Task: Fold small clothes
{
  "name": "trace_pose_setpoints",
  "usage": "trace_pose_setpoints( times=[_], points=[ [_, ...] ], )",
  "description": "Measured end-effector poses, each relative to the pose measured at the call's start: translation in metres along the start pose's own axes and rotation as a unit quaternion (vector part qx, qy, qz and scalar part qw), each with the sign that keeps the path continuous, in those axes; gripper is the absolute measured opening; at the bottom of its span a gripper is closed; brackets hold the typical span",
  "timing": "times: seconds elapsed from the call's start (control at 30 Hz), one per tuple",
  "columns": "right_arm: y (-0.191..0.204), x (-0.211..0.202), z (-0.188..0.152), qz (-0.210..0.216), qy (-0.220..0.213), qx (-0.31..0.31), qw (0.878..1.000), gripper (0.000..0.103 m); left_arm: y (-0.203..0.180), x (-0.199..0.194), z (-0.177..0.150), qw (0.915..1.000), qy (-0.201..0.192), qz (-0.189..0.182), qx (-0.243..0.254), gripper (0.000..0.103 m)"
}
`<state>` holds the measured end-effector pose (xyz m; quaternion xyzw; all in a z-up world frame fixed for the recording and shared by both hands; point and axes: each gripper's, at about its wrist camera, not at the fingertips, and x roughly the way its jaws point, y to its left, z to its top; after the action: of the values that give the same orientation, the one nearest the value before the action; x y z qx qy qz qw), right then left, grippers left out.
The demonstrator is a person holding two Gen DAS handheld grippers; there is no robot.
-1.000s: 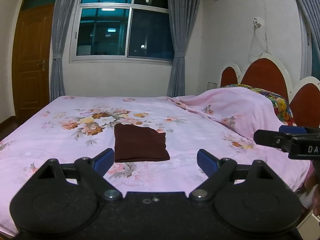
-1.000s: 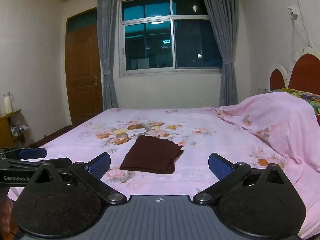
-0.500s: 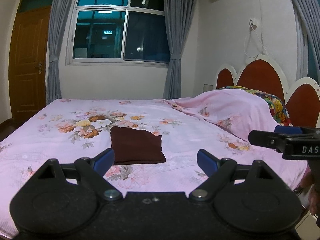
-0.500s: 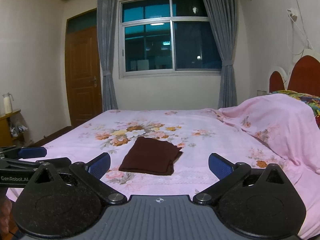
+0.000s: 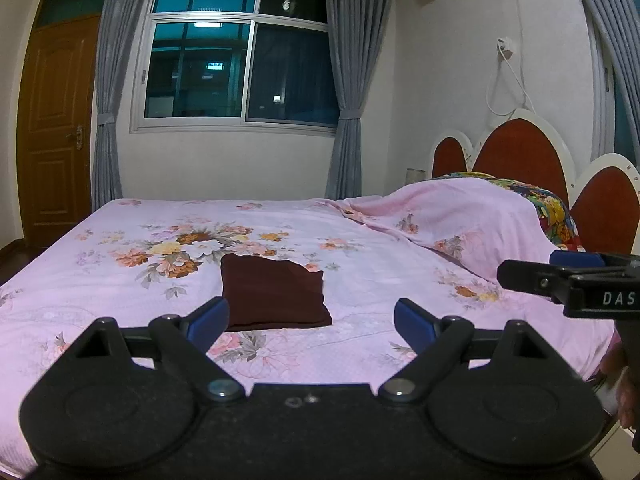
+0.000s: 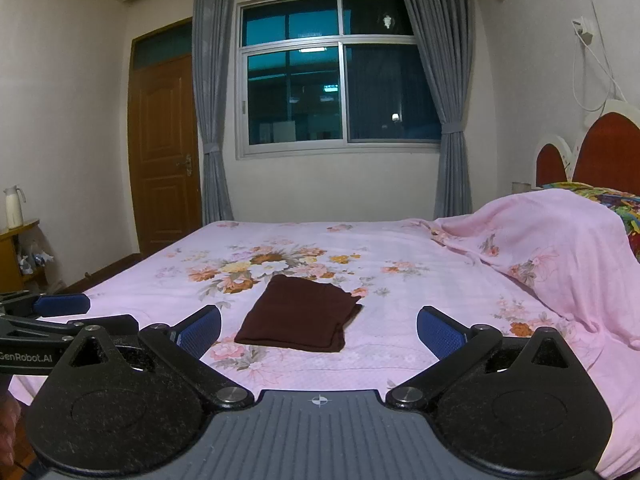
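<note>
A dark brown cloth (image 5: 274,293), folded into a flat rectangle, lies on the pink floral bedsheet (image 5: 120,288) near the bed's front edge; the right wrist view shows the cloth (image 6: 298,314) too. My left gripper (image 5: 311,322) hovers short of it, jaws open and holding nothing. My right gripper (image 6: 319,330) also stands open and holds nothing, just before the cloth. Each gripper shows at the edge of the other's view: the right gripper (image 5: 568,280), the left gripper (image 6: 52,314).
A pink sheet covers a mound of pillows (image 5: 472,220) at the right by the red and white headboard (image 5: 528,160). A wooden door (image 5: 56,128) and a curtained window (image 5: 240,56) stand behind the bed. A low cabinet with a white flask (image 6: 14,206) is at left.
The left wrist view has tilted slightly upward, so the cloth sits a little lower relative to the room. Both grippers stay open, and the cloth has not moved.
</note>
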<state>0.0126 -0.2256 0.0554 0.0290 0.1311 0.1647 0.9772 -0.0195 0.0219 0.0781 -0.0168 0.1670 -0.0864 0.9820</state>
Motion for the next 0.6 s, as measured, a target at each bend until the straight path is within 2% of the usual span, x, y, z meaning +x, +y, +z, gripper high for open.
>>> trace_pose_setpoints(
  times=[0.6],
  points=[
    [0.0003, -0.0006, 0.0002, -0.001, 0.000, 0.000, 1.000, 0.103, -0.0018, 0.0014, 0.0006, 1.0000, 0.001, -0.002, 0.005, 0.090]
  ],
)
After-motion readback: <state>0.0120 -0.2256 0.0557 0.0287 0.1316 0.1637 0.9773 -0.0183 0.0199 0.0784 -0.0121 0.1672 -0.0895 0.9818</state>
